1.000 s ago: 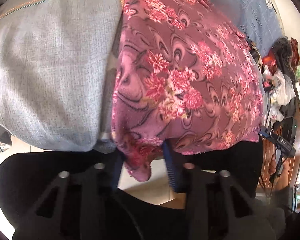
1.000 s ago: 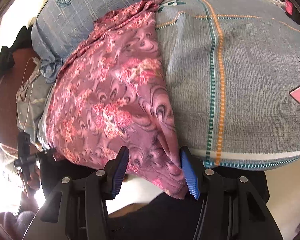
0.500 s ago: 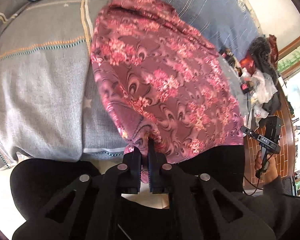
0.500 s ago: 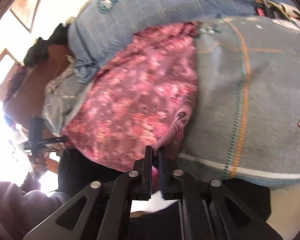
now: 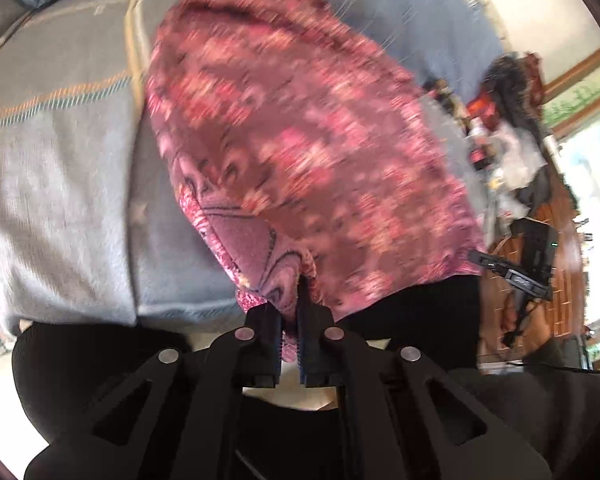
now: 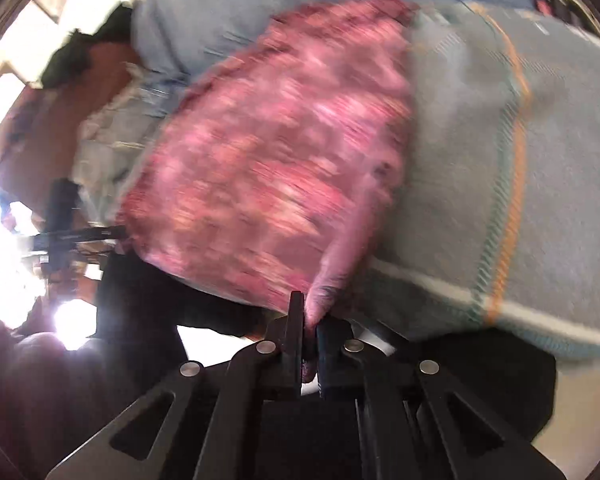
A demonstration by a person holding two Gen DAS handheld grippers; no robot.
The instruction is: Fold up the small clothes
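Note:
A pink and maroon floral garment lies spread on a grey-blue blanket over a bed. My left gripper is shut on the garment's near corner, which is lifted and curled up. In the right wrist view the same garment is blurred by motion. My right gripper is shut on the other near corner, pulled up into a peak. Each gripper shows in the other's view: the right one at the right, the left one at the left.
The blanket has orange and teal stripes. A blue checked cover lies beyond the garment. A cluttered wooden table with bottles and cloths stands at the right. My dark-clothed body is at the bed's edge.
Both grippers went from open around the garment's near corners to shut on them. They have since lifted the corners, and both views are now blurred by motion.

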